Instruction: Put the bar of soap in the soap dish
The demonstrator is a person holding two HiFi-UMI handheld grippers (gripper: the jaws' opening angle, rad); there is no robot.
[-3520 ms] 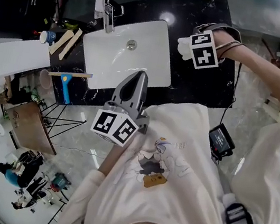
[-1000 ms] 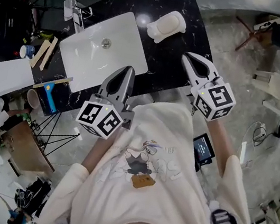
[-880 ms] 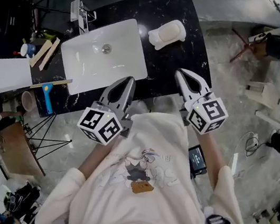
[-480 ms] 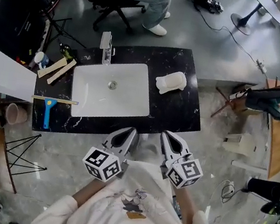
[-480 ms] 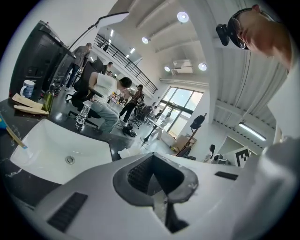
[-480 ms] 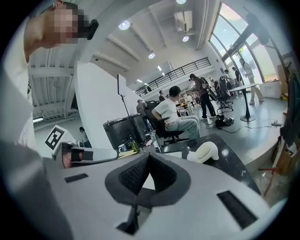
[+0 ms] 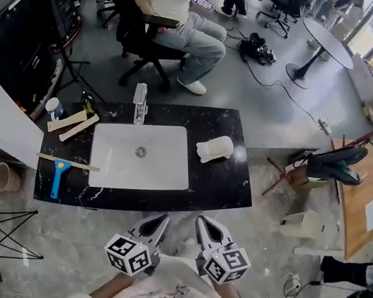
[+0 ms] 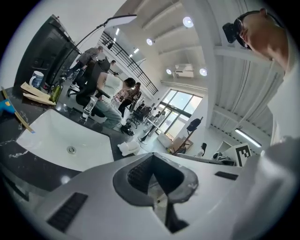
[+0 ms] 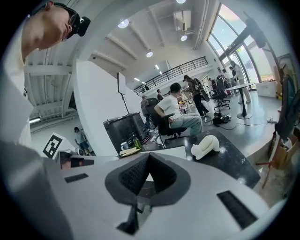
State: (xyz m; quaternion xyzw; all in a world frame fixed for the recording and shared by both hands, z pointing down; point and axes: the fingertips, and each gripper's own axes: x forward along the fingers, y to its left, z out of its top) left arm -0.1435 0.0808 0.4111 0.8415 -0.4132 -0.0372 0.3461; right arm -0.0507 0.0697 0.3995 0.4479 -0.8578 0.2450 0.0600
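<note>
A pale cream bar of soap (image 7: 218, 145) lies in the white soap dish (image 7: 203, 153) on the black marble counter (image 7: 227, 184), right of the sink. The dish also shows in the right gripper view (image 9: 206, 146) and, small, in the left gripper view (image 8: 129, 148). Both grippers hang side by side in front of the counter's near edge, well back from the dish. The left gripper (image 7: 160, 219) is shut with nothing in it, and so is the right gripper (image 7: 200, 221). Their tips meet in their own views, left gripper (image 8: 151, 156) and right gripper (image 9: 148, 155).
A white basin (image 7: 115, 168) with a chrome faucet (image 7: 139, 103) fills the counter's middle. Wooden sticks (image 7: 73, 123), a bottle and a blue scraper (image 7: 58, 173) lie at its left end. A person sits on a chair (image 7: 178, 15) behind the counter. A wooden table (image 7: 355, 203) stands at the right.
Both grippers have drawn back from the counter toward the body and come closer together. The view has pulled away, so the whole counter and the room behind it show. The soap stays in the dish.
</note>
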